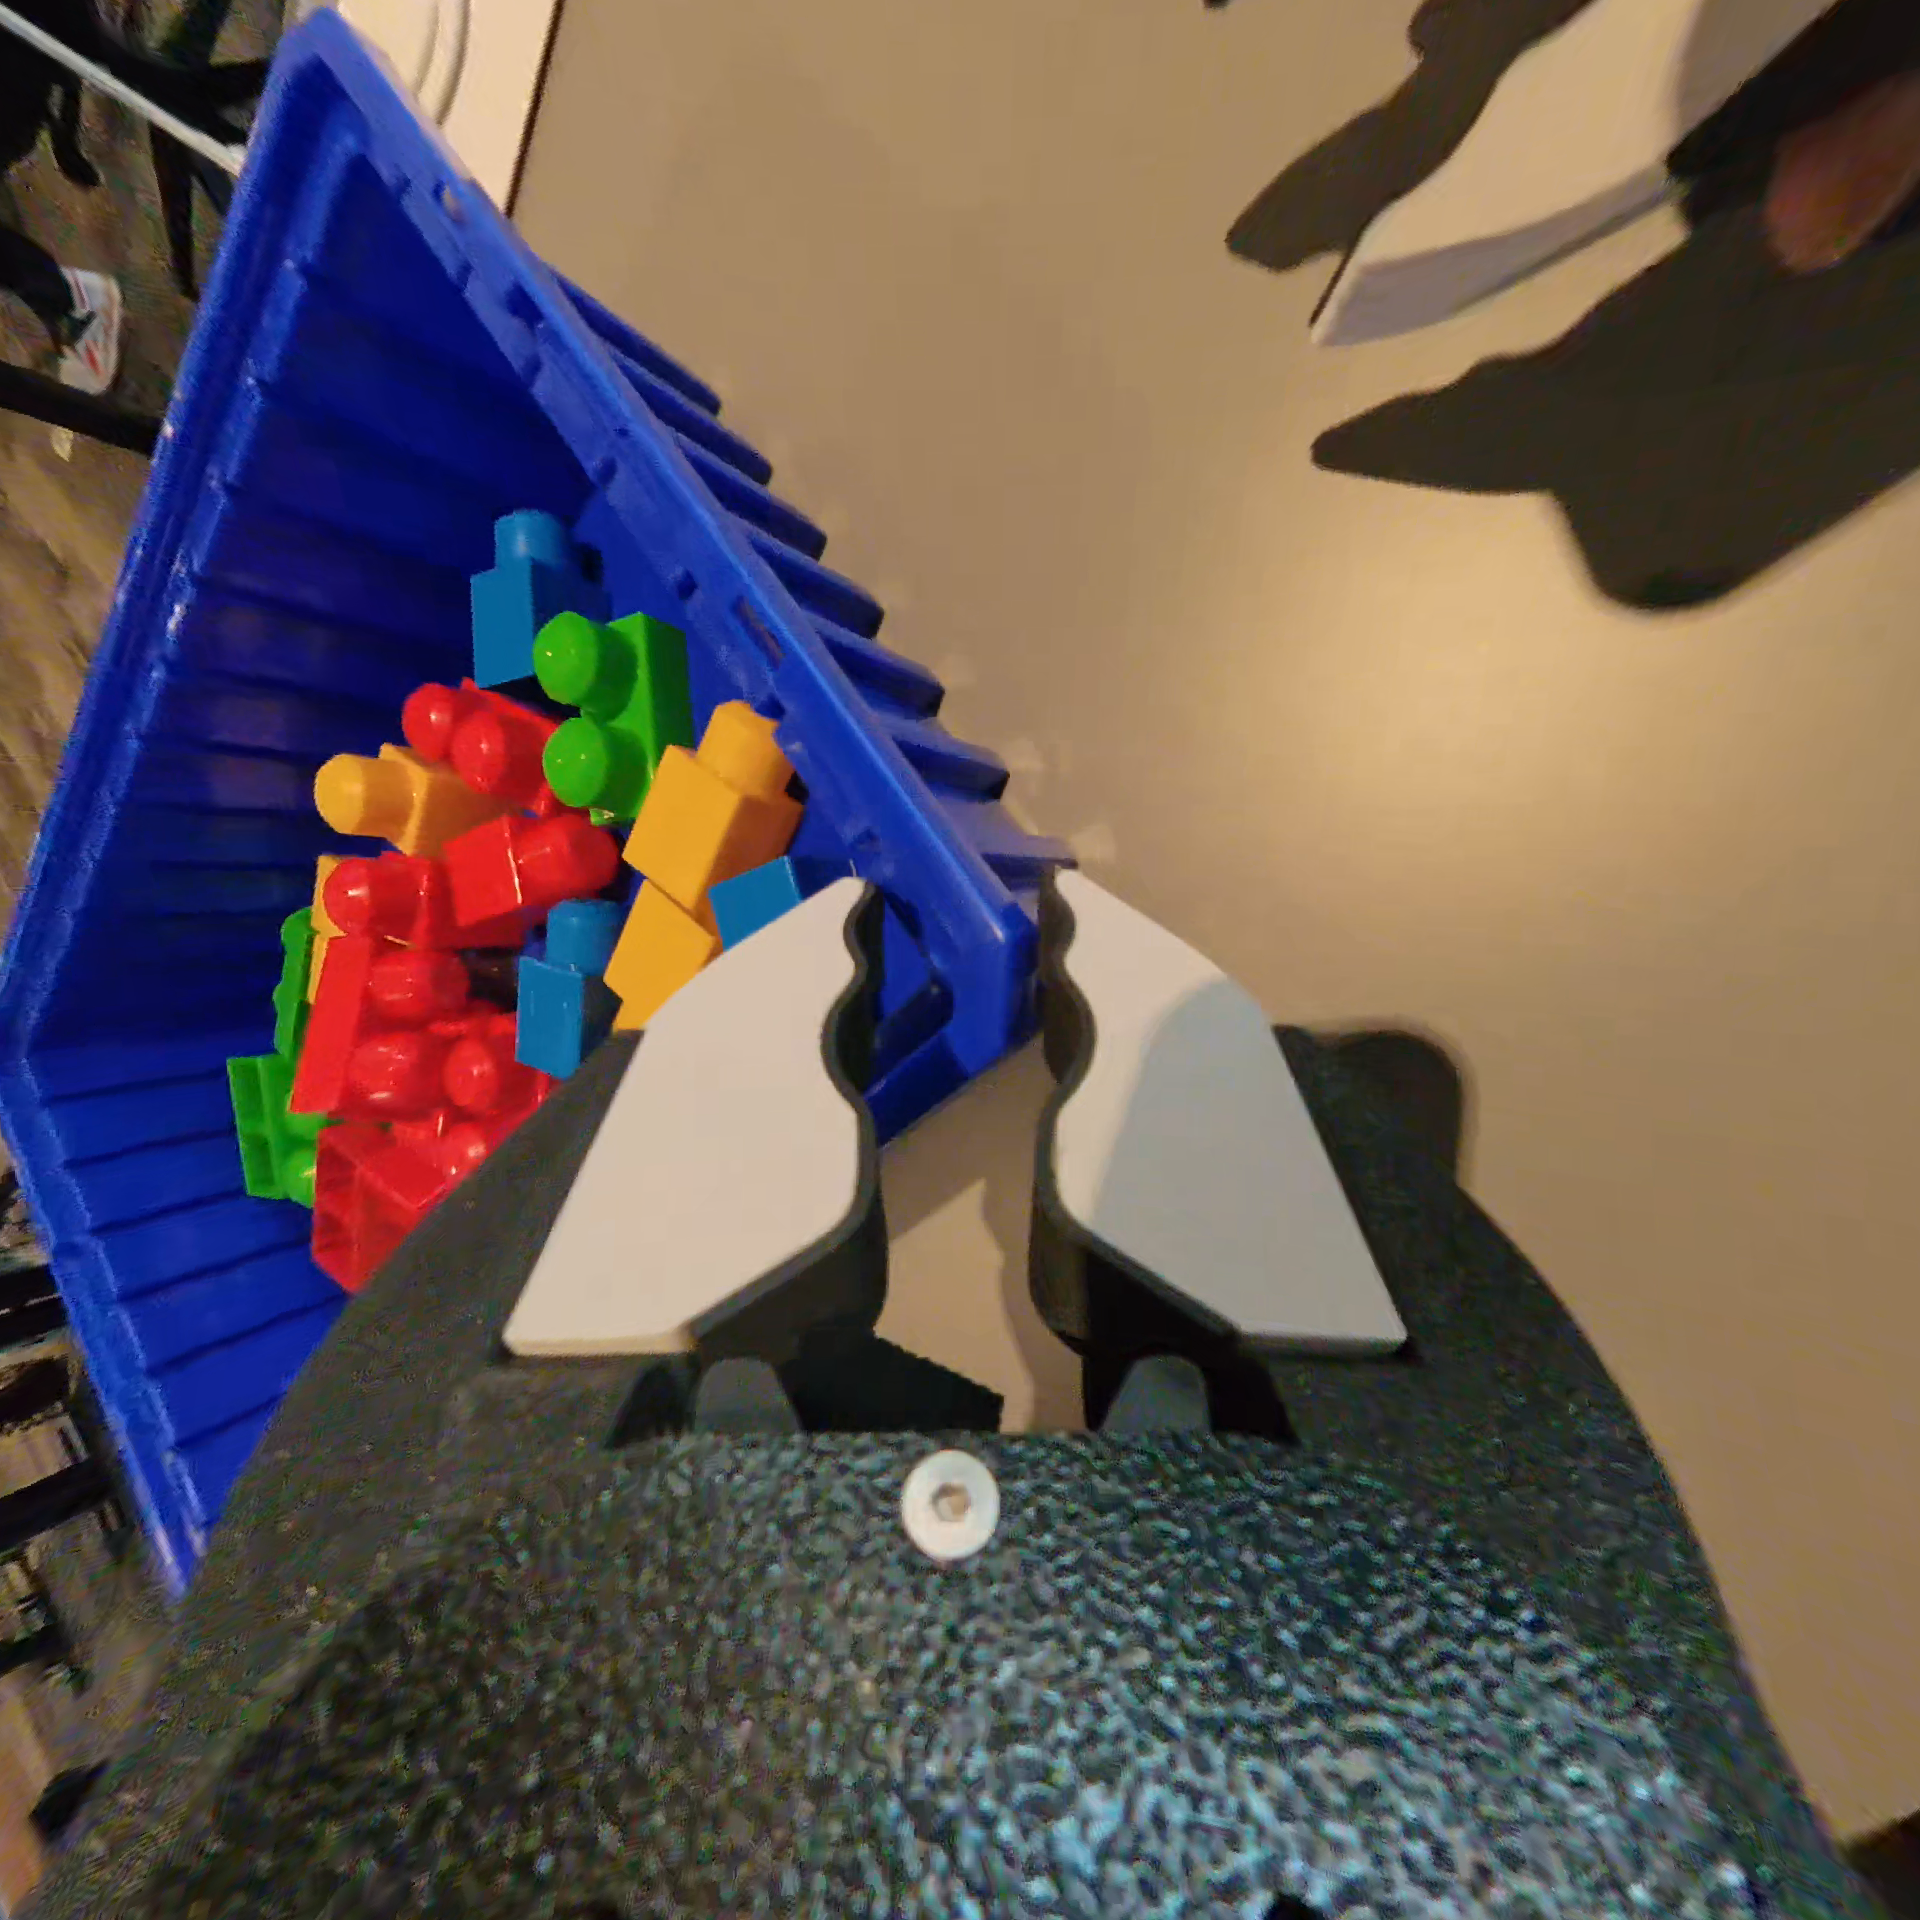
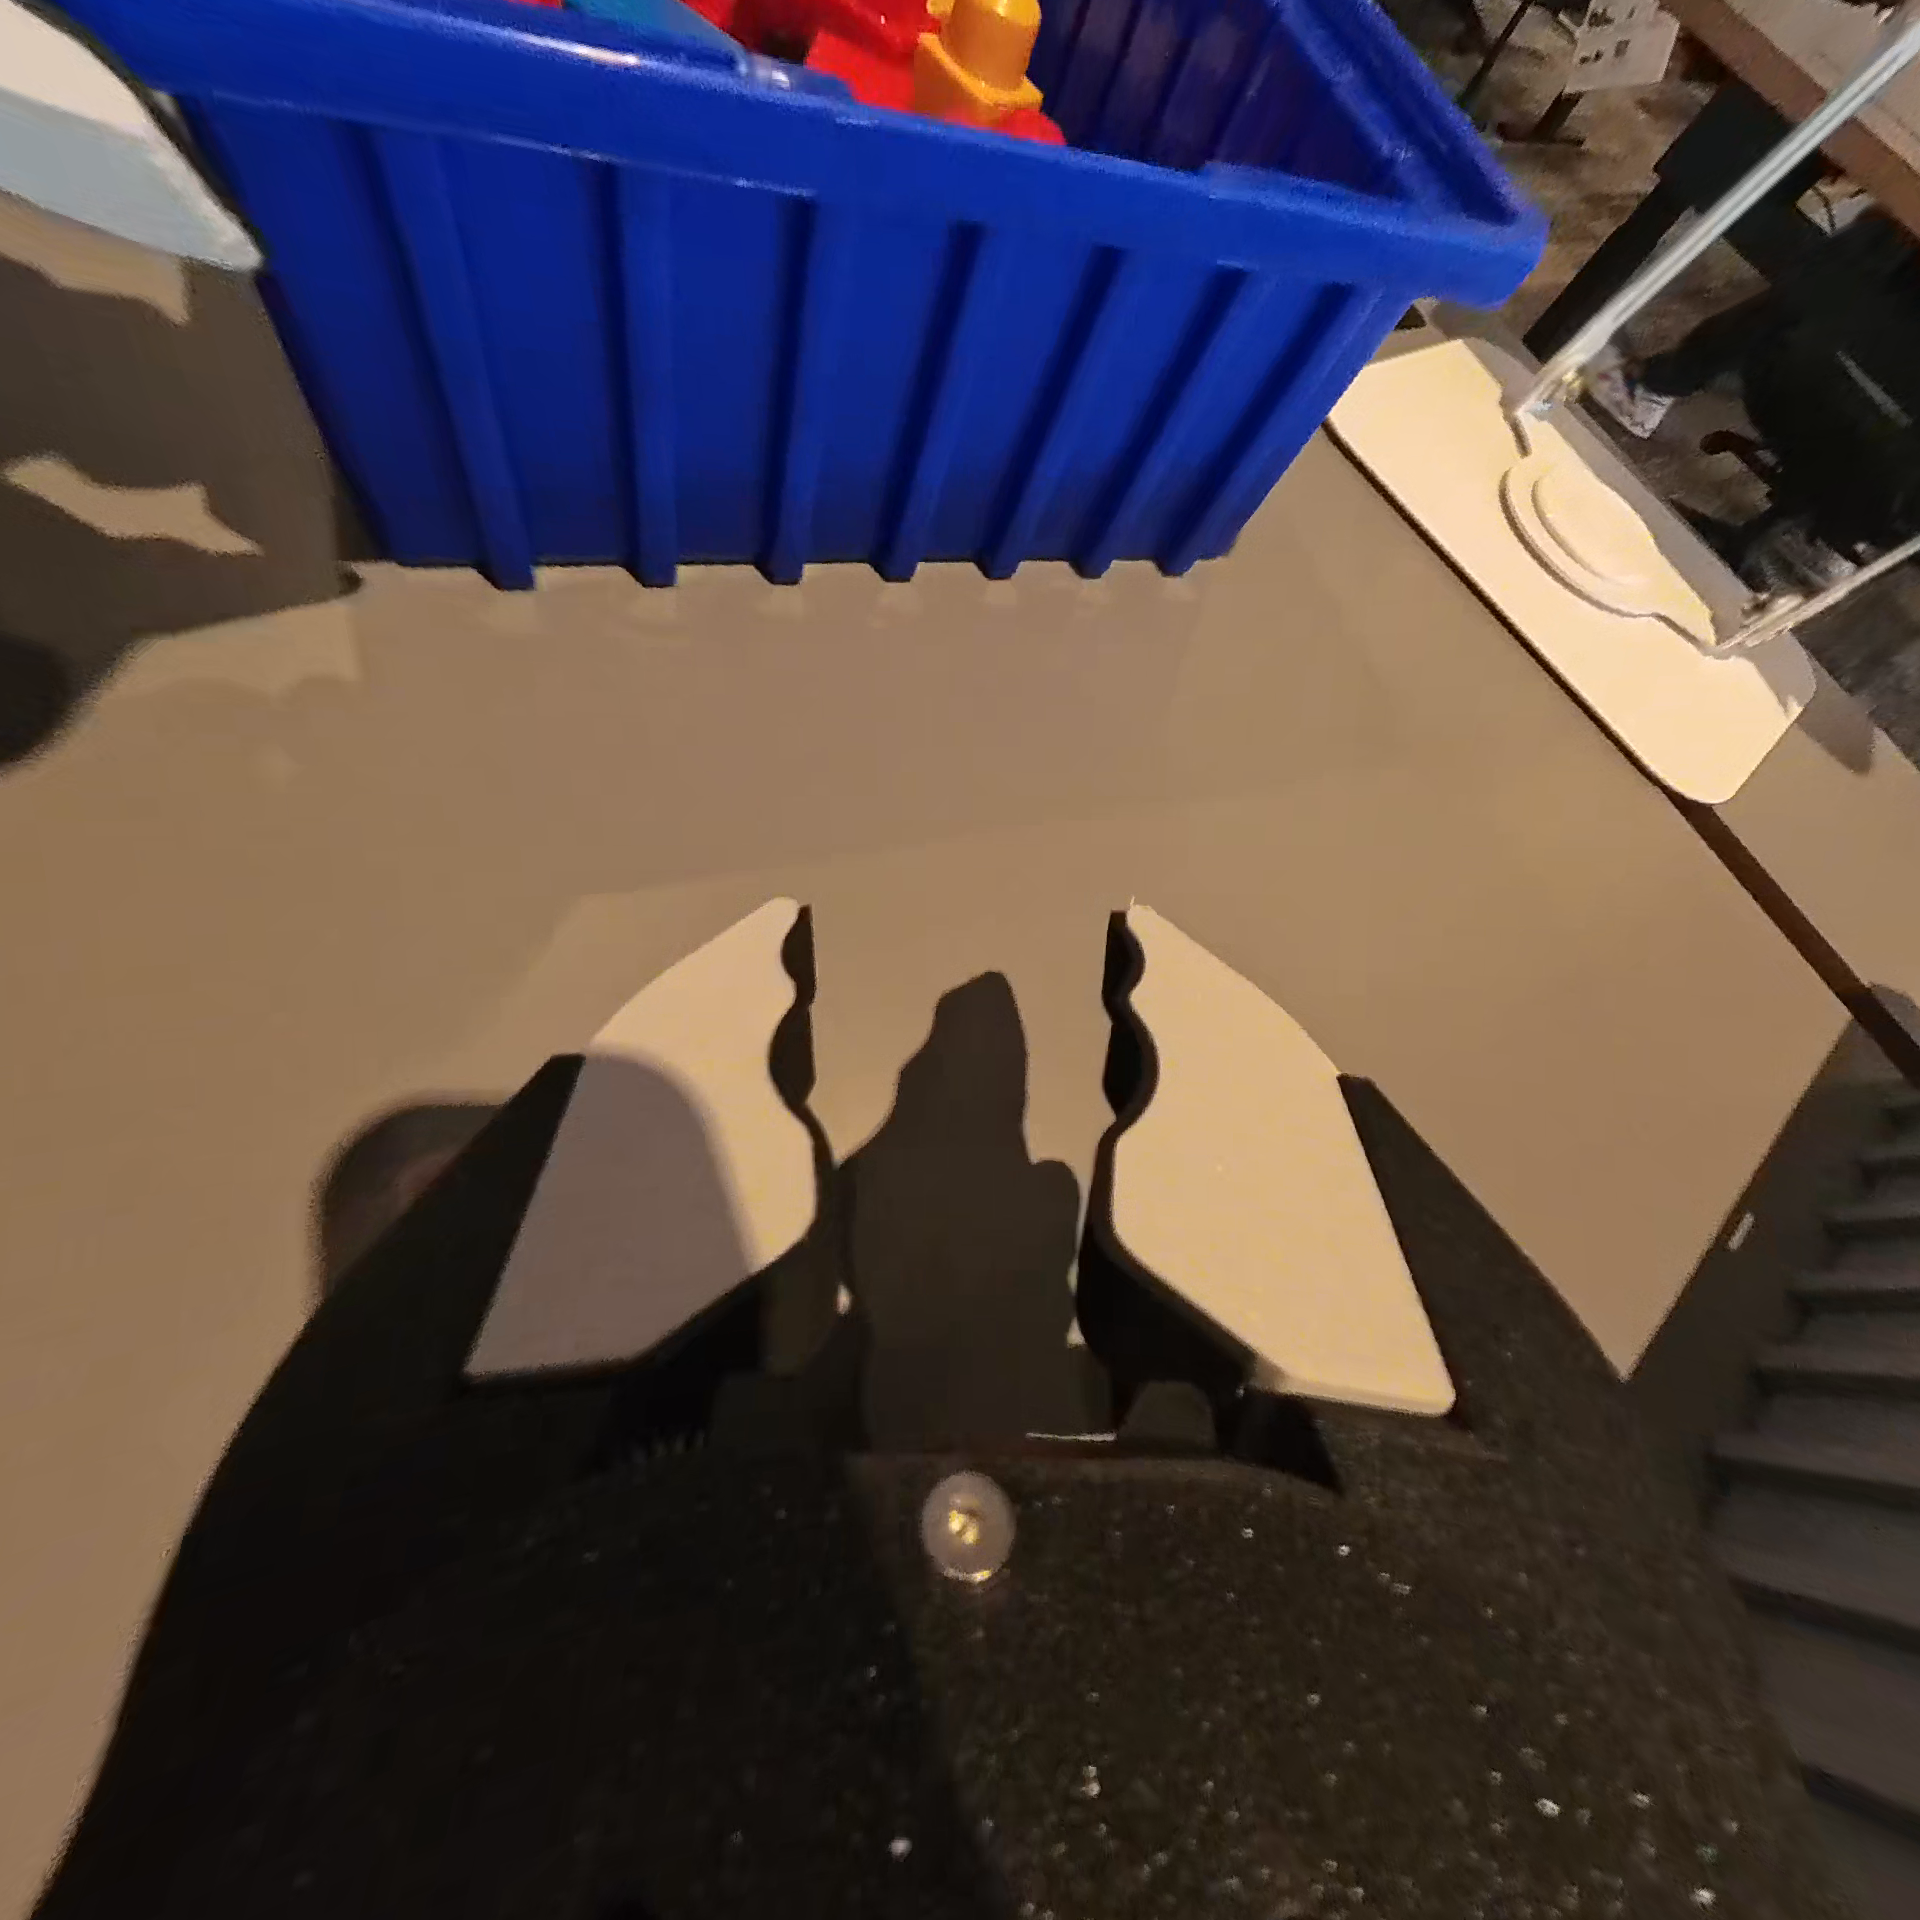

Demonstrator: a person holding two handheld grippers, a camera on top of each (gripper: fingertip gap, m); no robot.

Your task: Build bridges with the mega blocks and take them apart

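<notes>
A blue ribbed plastic bin (image 1: 343, 436) holds a heap of mega blocks: red (image 1: 416, 1049), yellow (image 1: 717, 810), green (image 1: 613, 696) and blue (image 1: 530, 592). My left gripper (image 1: 956, 894) is open and empty, its tips over the bin's near corner. In the right wrist view the same bin (image 2: 831, 343) stands ahead, with a yellow block (image 2: 982, 52) and red blocks showing over its rim. My right gripper (image 2: 961, 914) is open and empty above the bare table, short of the bin. It also shows blurred at the upper right of the left wrist view (image 1: 1507, 270).
The beige table (image 2: 935, 748) stretches between the right gripper and the bin. A white plate with a round mount and a clear bracket (image 2: 1590, 582) sits at the table's right edge. The floor and dark steps (image 2: 1829, 1403) lie beyond the edge.
</notes>
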